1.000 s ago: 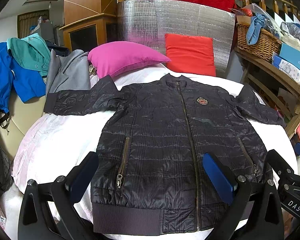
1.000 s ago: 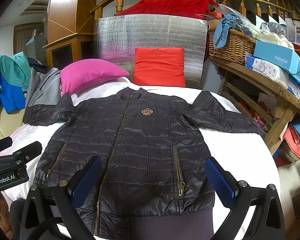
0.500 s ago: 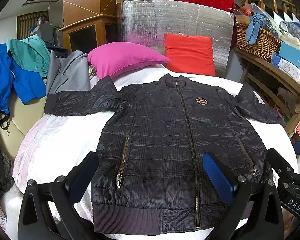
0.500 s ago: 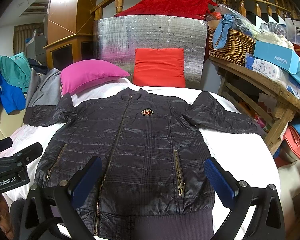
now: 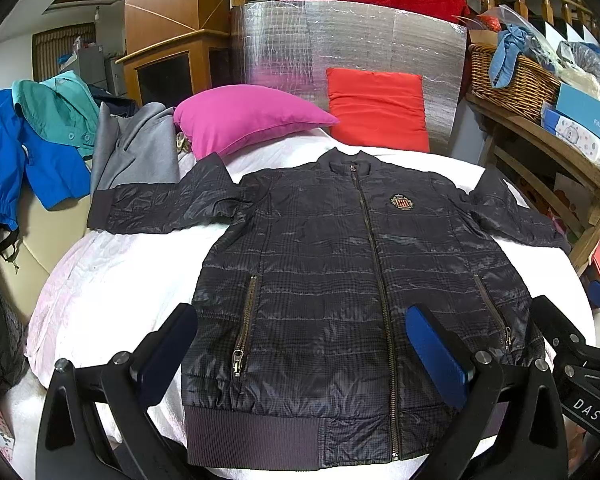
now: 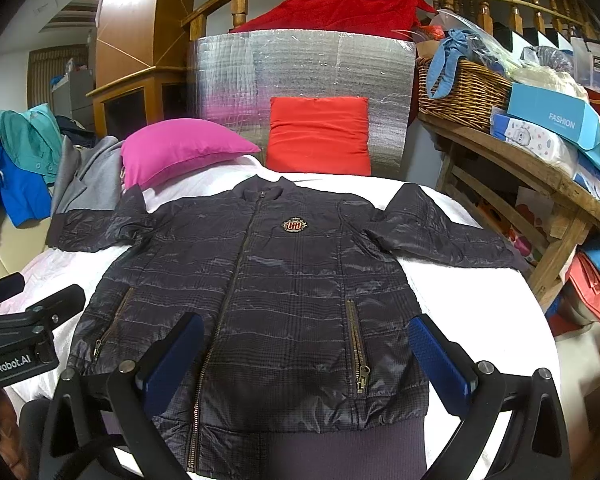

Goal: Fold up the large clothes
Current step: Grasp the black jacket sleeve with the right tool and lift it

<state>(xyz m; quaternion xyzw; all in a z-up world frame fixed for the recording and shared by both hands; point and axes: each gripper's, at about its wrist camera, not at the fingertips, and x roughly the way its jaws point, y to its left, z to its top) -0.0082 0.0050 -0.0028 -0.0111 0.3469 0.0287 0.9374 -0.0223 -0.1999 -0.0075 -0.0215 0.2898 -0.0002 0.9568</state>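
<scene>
Currently: dark quilted jacket (image 5: 340, 280), zipped, flat and face-up on the white bed cover (image 5: 120, 280), sleeves spread.
Left gripper (image 5: 300, 344) jaws wide apart, empty, above the hem; right gripper (image 6: 304, 352) likewise. Risk: slick shell likely slides from a shallow pinch; left cuff (image 5: 100, 212) overlaps the grey garment (image 5: 140, 152) and may drag it.

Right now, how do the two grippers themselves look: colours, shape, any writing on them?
Both are black plastic frames with silver screw heads and two broad fingers faced with blue pads. The left gripper shows smooth dark-blue pads. The right gripper has textured blue pads. Seen from the other camera, the left one's body reads "GenRobot.AI", the right one's "DAS", in white. No hands, sleeves or cables are visible.
</scene>
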